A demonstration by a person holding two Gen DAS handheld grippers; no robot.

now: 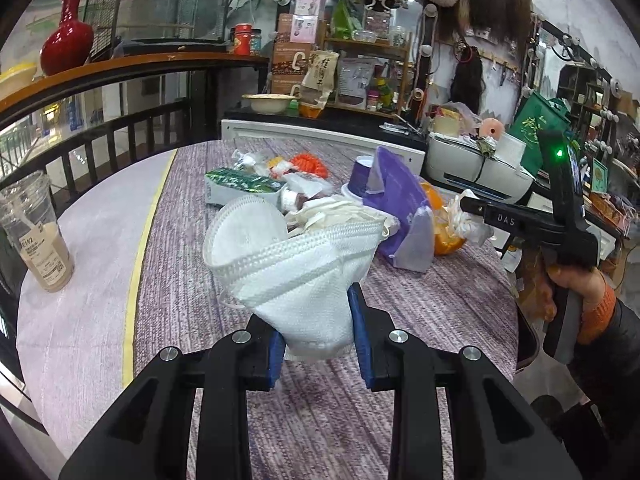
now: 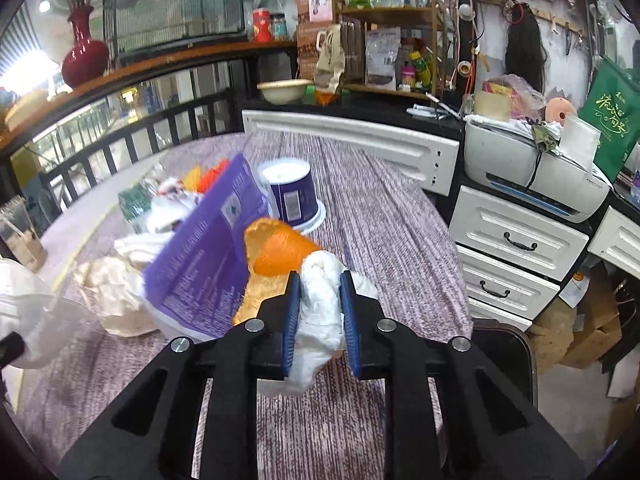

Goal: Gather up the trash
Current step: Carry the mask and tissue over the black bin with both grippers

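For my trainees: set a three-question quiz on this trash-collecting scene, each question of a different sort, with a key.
1. True or false: the left gripper holds a white face mask.
2. What is clamped in the right gripper? A) the purple cup B) a crumpled white tissue C) the orange peel
3. Fill in: the plastic drink cup stands at the table's ___ edge in the left wrist view.

Key: 1 true; 2 B; 3 left.

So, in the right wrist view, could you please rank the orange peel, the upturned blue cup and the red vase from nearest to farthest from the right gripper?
1. Orange peel, just beyond the right gripper.
2. Upturned blue cup, mid-table.
3. Red vase, far left ledge.
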